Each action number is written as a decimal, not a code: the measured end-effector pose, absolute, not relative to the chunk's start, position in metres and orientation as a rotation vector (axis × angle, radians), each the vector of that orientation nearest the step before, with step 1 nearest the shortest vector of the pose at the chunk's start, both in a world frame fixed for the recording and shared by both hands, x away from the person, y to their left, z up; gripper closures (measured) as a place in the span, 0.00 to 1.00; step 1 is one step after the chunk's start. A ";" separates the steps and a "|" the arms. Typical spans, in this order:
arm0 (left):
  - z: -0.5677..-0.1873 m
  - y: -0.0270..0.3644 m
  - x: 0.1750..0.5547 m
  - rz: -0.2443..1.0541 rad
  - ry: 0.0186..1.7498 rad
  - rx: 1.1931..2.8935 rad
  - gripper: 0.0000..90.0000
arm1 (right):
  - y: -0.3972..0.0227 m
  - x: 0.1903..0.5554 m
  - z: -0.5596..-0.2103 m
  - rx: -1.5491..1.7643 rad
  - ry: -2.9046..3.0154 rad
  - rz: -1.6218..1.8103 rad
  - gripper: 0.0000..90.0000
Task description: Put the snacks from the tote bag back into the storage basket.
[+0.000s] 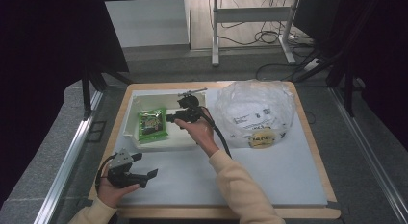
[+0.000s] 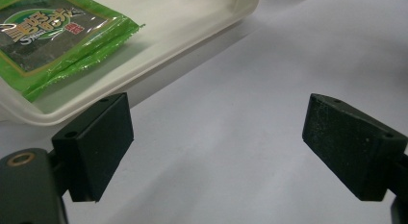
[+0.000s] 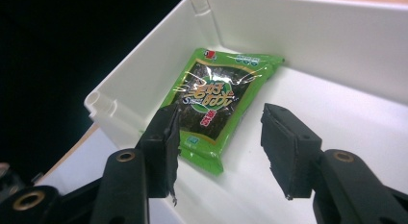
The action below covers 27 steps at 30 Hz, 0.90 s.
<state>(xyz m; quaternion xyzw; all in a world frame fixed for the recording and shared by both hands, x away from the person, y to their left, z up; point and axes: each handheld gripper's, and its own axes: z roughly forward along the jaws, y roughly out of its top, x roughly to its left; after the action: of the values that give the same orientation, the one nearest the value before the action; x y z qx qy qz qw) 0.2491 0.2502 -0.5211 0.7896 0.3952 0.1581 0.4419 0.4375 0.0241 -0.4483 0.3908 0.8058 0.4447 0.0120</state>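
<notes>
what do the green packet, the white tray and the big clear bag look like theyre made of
Green packet: thin glossy plastic film, judging by glare streaks and crimped end seams. White tray: probably moulded rigid plastic, with smooth satin walls and rounded corners. Clear bag: thin crinkled transparent plastic, wrinkles catching light.

My right gripper (image 1: pixel 179 117) hangs out ahead on a stretched forearm, jaws parted with nothing between them, while my left gripper (image 1: pixel 144 166) sits low by my body, pointing right, jaws spread wide and empty.
</notes>
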 end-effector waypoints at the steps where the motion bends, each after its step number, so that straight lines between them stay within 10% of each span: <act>1: -0.521 0.250 0.249 0.395 0.983 1.959 0.12 | 0.020 0.436 -0.447 1.207 2.503 1.392 0.53; 27: -0.522 0.247 0.249 0.416 0.999 1.963 0.12 | -0.113 0.358 -0.441 1.073 2.365 1.387 0.52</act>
<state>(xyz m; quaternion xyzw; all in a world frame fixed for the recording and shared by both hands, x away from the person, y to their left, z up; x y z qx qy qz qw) 0.2490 0.2471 -0.5222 0.7885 0.4014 0.1669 0.4351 0.3580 -0.1129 -0.4408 0.3628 0.7994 0.4687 0.0985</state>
